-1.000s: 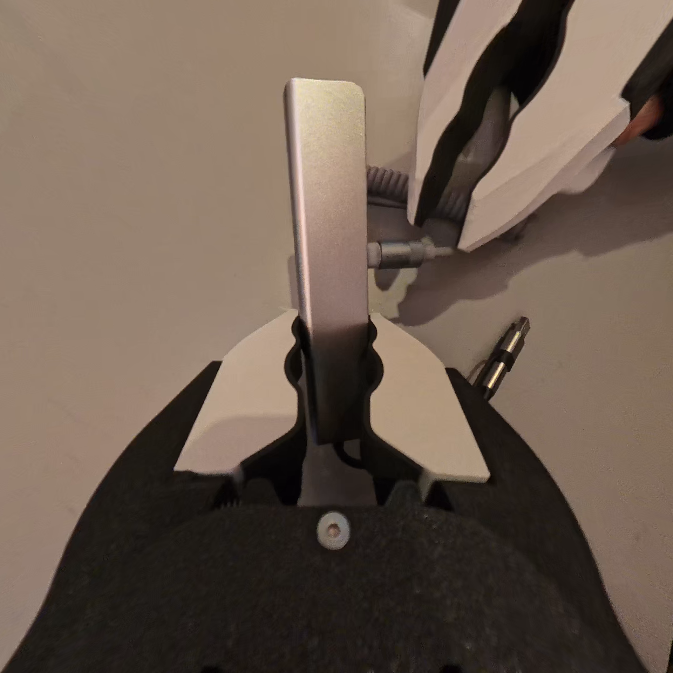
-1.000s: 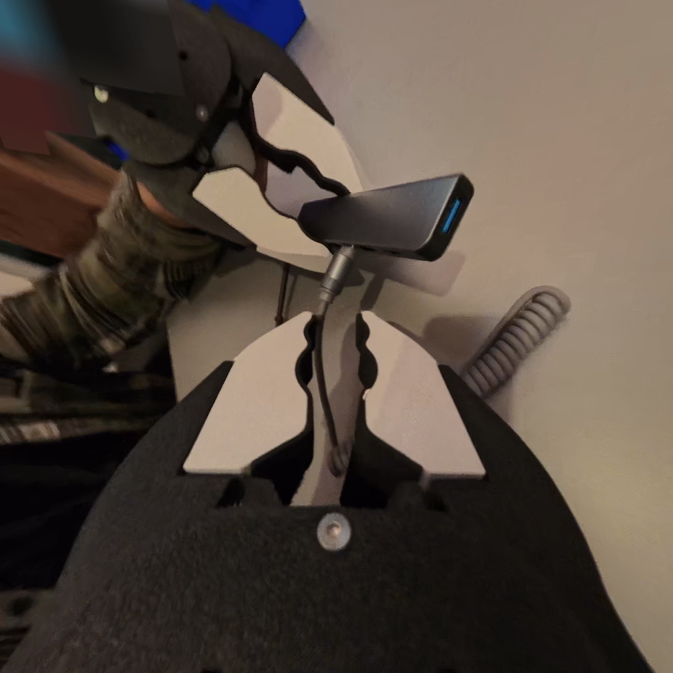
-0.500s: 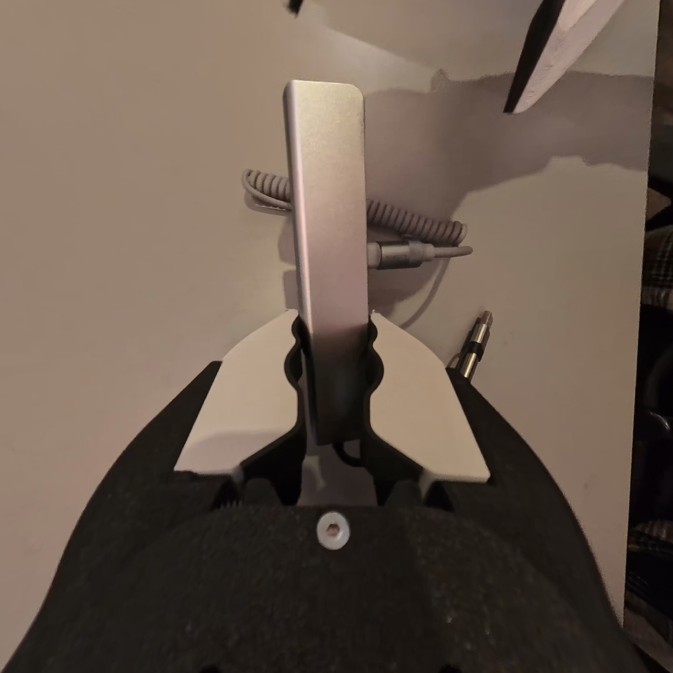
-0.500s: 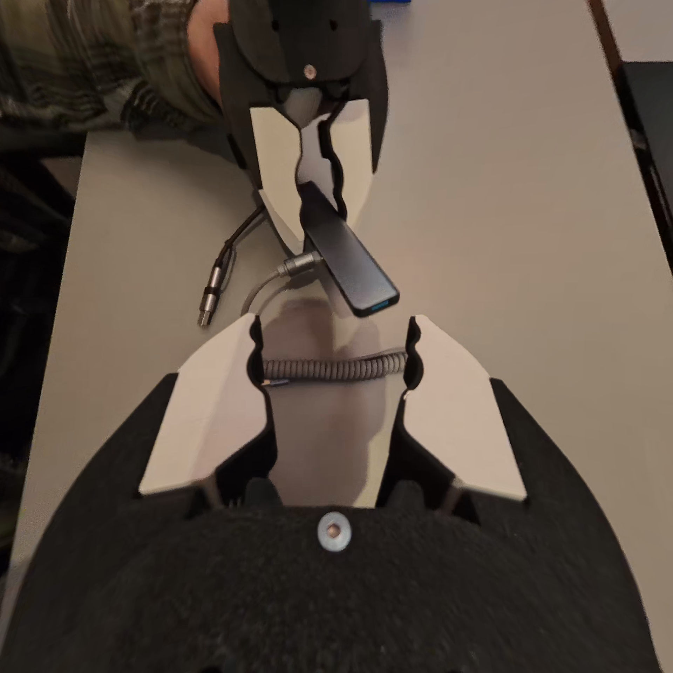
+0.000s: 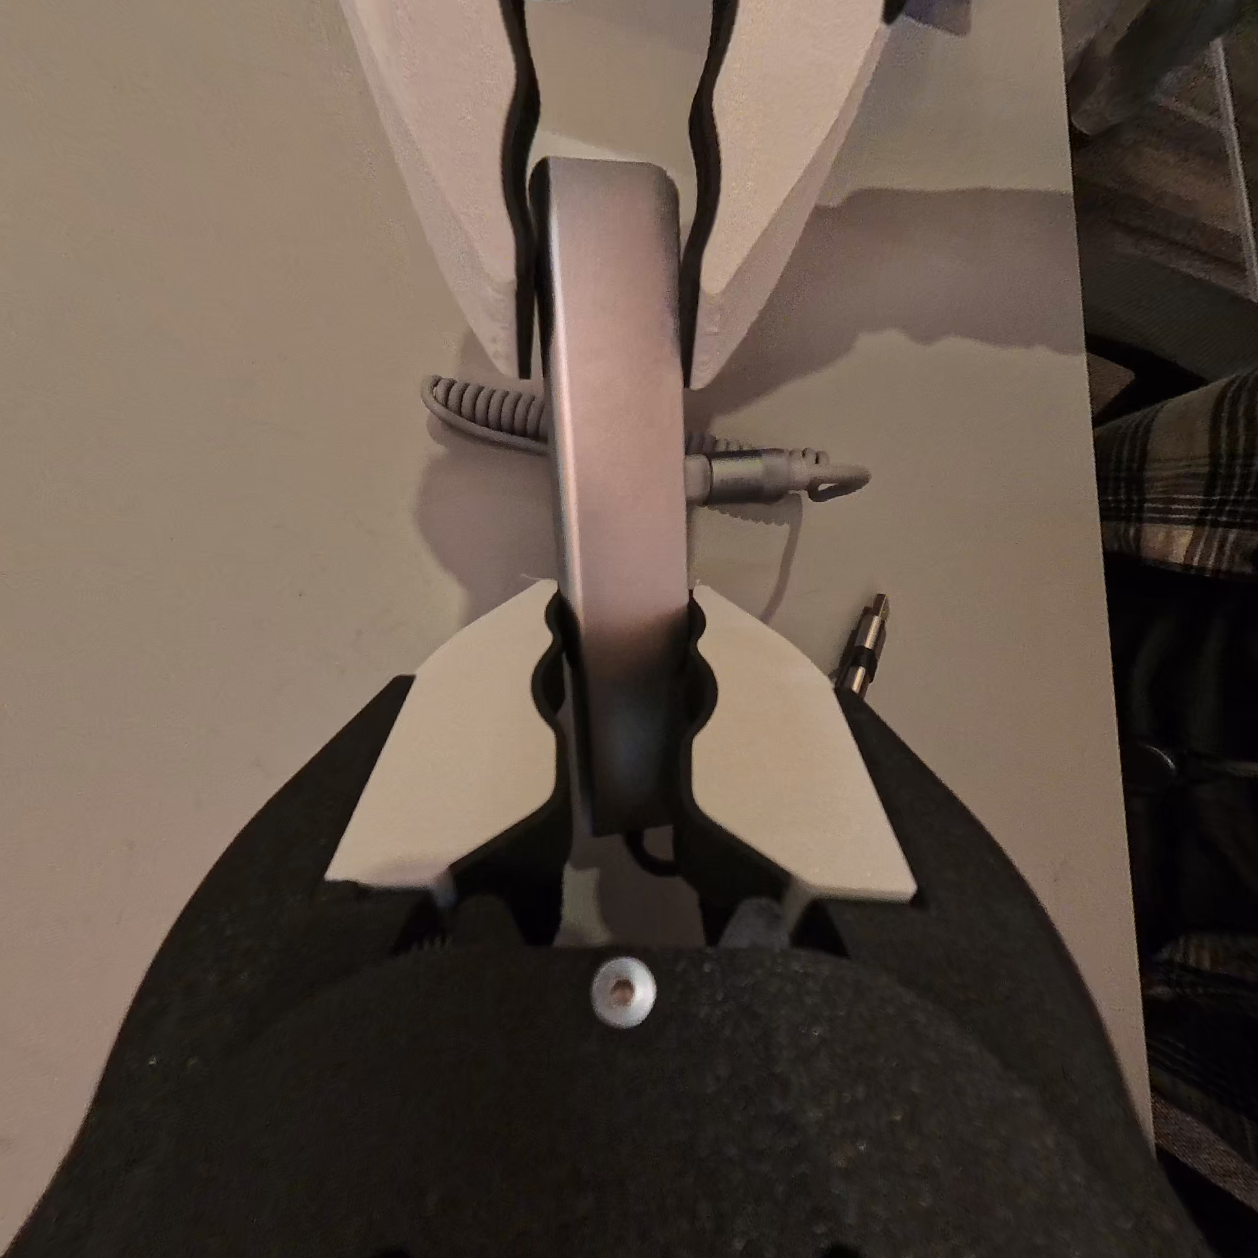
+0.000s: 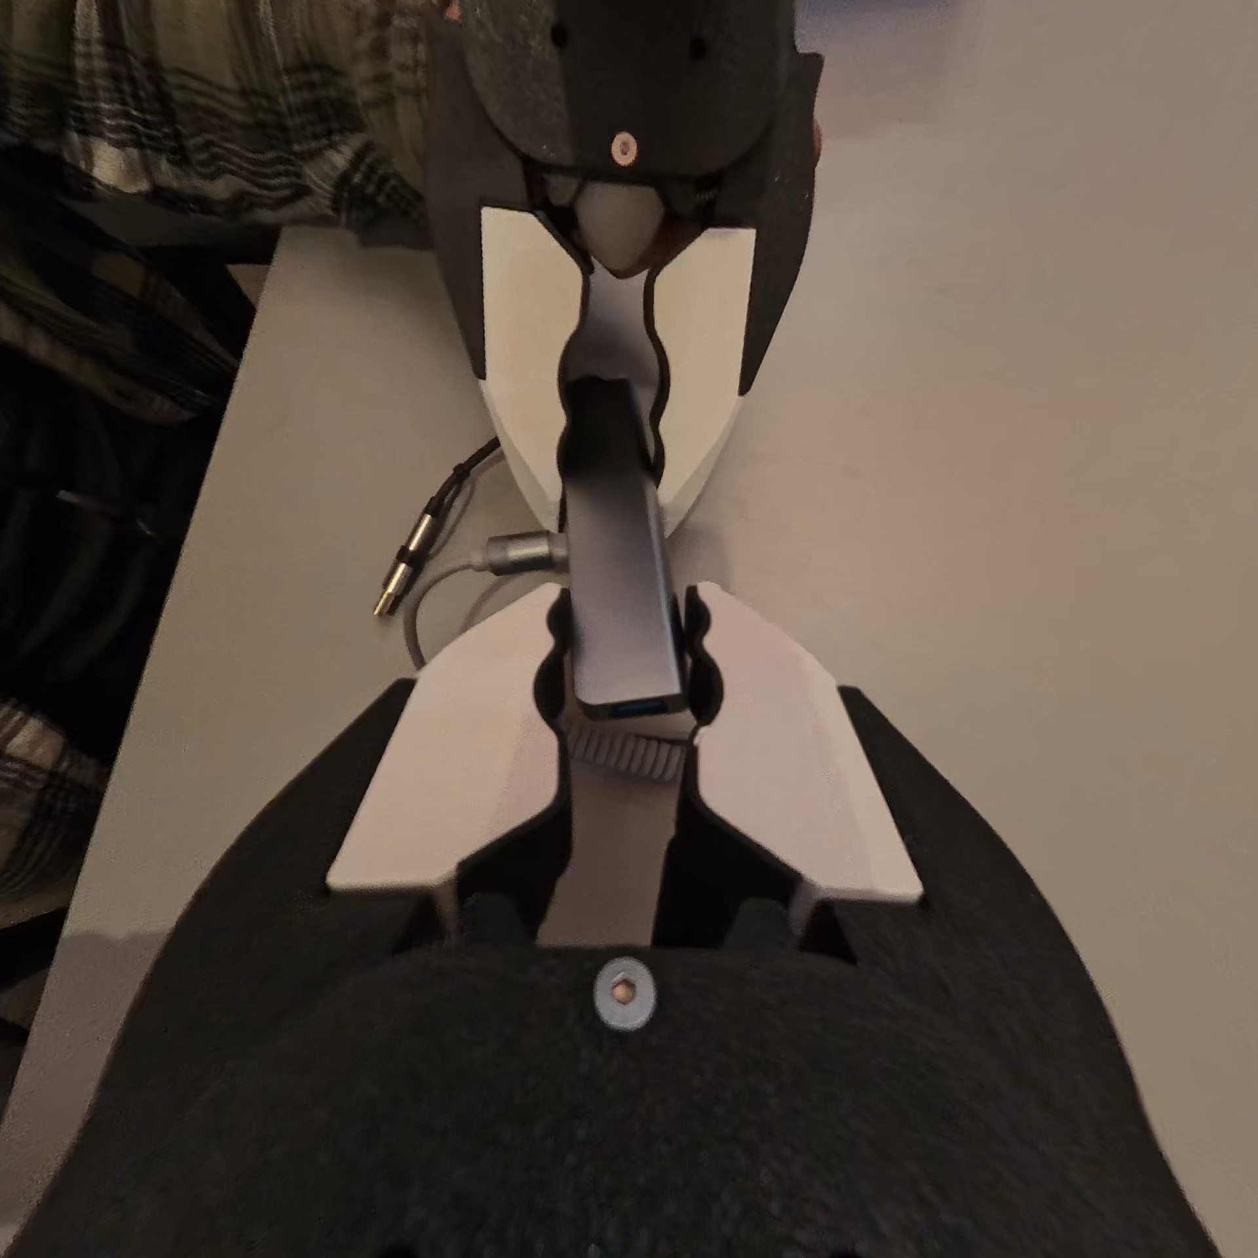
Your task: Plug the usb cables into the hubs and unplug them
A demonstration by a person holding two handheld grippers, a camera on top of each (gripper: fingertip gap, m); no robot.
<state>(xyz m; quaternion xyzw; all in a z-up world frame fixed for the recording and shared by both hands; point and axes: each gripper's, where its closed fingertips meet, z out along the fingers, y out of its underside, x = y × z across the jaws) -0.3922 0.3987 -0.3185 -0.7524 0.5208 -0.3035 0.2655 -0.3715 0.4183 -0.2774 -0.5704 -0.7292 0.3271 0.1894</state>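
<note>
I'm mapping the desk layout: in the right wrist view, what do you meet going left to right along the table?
Loose black cable's plug → silver plug in the hub's side → grey hub → bare table.

No writing, label, brand mark, number or sign can be read anywhere in either view.
</note>
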